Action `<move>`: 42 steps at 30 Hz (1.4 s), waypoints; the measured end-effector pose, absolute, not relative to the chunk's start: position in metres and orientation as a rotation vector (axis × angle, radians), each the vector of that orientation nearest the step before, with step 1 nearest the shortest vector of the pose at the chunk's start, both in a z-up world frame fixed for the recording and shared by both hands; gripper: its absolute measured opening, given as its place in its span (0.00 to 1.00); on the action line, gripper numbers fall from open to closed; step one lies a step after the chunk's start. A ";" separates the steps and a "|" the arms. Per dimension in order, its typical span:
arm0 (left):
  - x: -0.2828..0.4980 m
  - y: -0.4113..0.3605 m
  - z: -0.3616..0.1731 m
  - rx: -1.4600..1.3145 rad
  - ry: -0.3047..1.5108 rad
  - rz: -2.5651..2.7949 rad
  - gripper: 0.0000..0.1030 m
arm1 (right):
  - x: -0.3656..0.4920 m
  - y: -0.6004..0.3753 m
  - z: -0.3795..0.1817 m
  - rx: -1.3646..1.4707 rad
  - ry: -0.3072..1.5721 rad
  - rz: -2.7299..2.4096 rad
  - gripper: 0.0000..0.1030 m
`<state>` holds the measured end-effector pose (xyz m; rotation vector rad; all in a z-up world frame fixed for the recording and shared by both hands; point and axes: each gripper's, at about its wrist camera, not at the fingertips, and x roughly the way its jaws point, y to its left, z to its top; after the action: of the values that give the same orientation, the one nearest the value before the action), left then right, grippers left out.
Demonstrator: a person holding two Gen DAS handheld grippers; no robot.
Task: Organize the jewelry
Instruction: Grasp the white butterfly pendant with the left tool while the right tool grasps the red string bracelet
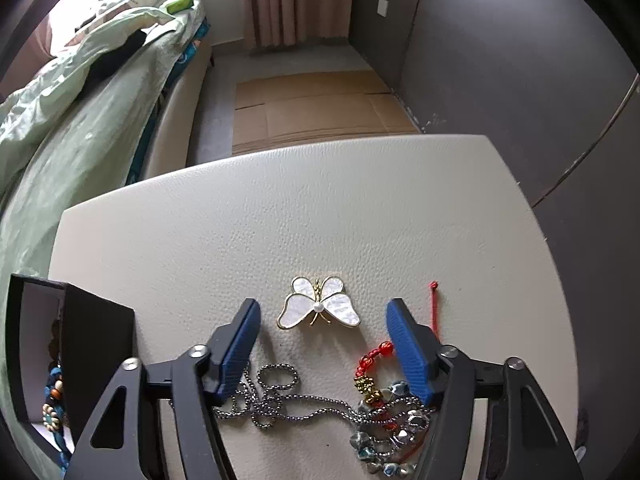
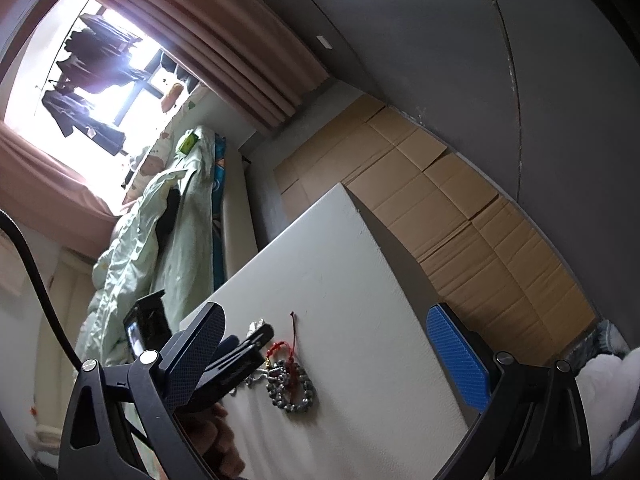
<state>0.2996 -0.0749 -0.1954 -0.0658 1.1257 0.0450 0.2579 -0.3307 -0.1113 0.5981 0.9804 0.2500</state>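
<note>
I've got the left gripper [image 1: 322, 308] low over the desk [image 1: 280, 216], fingers spread wide and holding nothing — and the butterfly brooch [image 1: 319, 309] lies right in the gap, dead ahead. Its wings run across, from one finger toward the other, so closing should meet the wingtips, I'd say. The right gripper [image 2: 336, 344] hangs higher and well off, tilted, fingers apart too, empty. Left is clearly nearer — the black box [image 1: 96, 340] waits beside it.
</note>
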 end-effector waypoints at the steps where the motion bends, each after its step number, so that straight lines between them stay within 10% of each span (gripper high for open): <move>1: 0.299 -0.075 -0.195 -0.059 1.115 0.051 0.60 | 0.258 -0.330 -0.112 0.592 0.981 0.249 1.00; 5: 0.296 -0.072 -0.194 -0.069 1.096 0.072 0.42 | 0.262 -0.326 -0.118 0.555 1.009 0.225 1.00; 19: 0.282 -0.046 -0.167 -0.182 1.062 0.007 0.42 | 0.275 -0.275 -0.149 0.482 1.145 0.352 0.51; 42: 0.252 0.011 -0.119 -0.330 0.948 -0.006 0.42 | 0.289 -0.204 -0.193 0.335 1.289 0.422 0.31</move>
<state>0.2520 0.0108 -0.1195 -0.3298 0.9478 -0.0058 0.2892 -0.2044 -0.1929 0.3353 1.2895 0.4223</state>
